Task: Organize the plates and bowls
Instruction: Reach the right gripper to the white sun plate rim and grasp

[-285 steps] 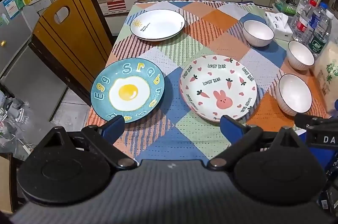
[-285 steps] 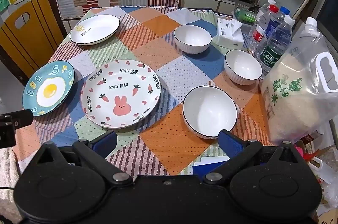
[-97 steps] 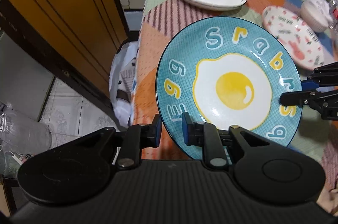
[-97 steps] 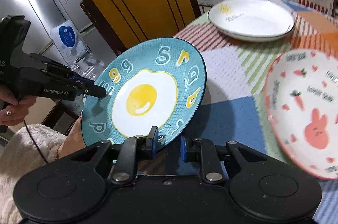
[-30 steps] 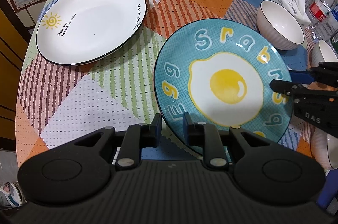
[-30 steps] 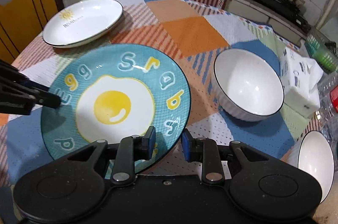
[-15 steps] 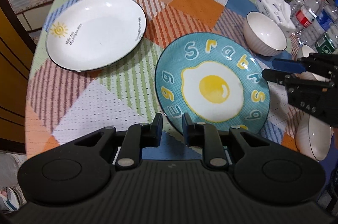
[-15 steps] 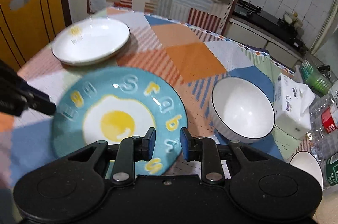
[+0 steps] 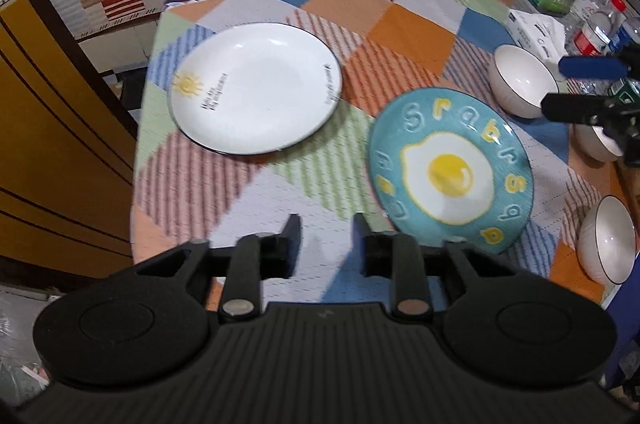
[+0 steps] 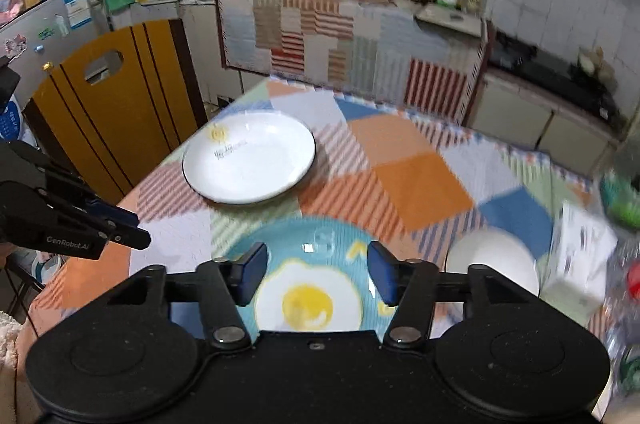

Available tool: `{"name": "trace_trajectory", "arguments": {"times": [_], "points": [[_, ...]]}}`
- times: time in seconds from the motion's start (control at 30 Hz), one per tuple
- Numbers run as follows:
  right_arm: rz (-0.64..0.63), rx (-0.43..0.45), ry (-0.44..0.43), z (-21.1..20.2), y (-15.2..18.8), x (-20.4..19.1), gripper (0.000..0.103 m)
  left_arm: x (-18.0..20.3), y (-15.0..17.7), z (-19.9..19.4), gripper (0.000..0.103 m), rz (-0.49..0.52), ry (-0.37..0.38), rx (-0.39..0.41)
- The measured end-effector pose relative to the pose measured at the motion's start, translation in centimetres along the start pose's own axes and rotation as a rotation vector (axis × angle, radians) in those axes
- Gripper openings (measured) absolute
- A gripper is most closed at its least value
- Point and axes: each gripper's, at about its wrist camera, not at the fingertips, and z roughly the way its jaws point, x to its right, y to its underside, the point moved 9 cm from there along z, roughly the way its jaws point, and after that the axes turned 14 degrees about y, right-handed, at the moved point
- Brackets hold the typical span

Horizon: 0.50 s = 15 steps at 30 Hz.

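The blue egg plate (image 9: pixel 450 170) lies flat in the middle of the table, where the pink rabbit plate was; the rabbit plate is hidden. It also shows in the right wrist view (image 10: pixel 308 288). My left gripper (image 9: pixel 325 236) is open and empty, just left of and nearer than the egg plate. My right gripper (image 10: pixel 317 272) is open and empty above the egg plate. A white sun plate (image 9: pixel 256 86) sits at the far left (image 10: pixel 250 162). White bowls (image 9: pixel 522 80) stand at the right.
A yellow chair back (image 9: pixel 44 128) stands left of the table. A tissue pack (image 9: pixel 536 28) and water bottles (image 9: pixel 600 28) are at the far right edge. A covered counter (image 10: pixel 344 24) with appliances runs behind the table.
Both grippers have let go of the egg plate and opened. The left one drew back and left; the right one lifted up and back. The plate now rests on the table.
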Motion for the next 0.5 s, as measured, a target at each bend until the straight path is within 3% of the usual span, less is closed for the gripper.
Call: {"name": "trace_trajectory", "arguments": {"times": [0.03, 0.2, 0.27, 0.33, 0.5], "points": [[-0.01, 0.004, -0.005, 0.0, -0.7, -0.2, 0.065, -0.5, -0.3, -0.4, 0.042, 0.0, -0.001, 0.0], [-0.026, 0.032, -0.081, 0.4, -4.0, -1.2, 0.08, -3.6, -2.2, -1.8, 0.05, 0.032, -0.069, 0.021], [-0.023, 0.058, -0.13, 1.0, -5.2, -1.8, 0.089, -4.9, -2.8, -1.9, 0.059, 0.029, -0.09, 0.05], [-0.015, 0.106, -0.181, 2.0, -6.2, -2.4, 0.089, -6.3, -3.4, -1.7, 0.066, 0.002, -0.108, 0.088], [0.014, 0.125, -0.237, 6.4, -7.1, -3.9, 0.089, -9.2, -4.3, 0.0, 0.066, -0.044, -0.134, 0.129]]}}
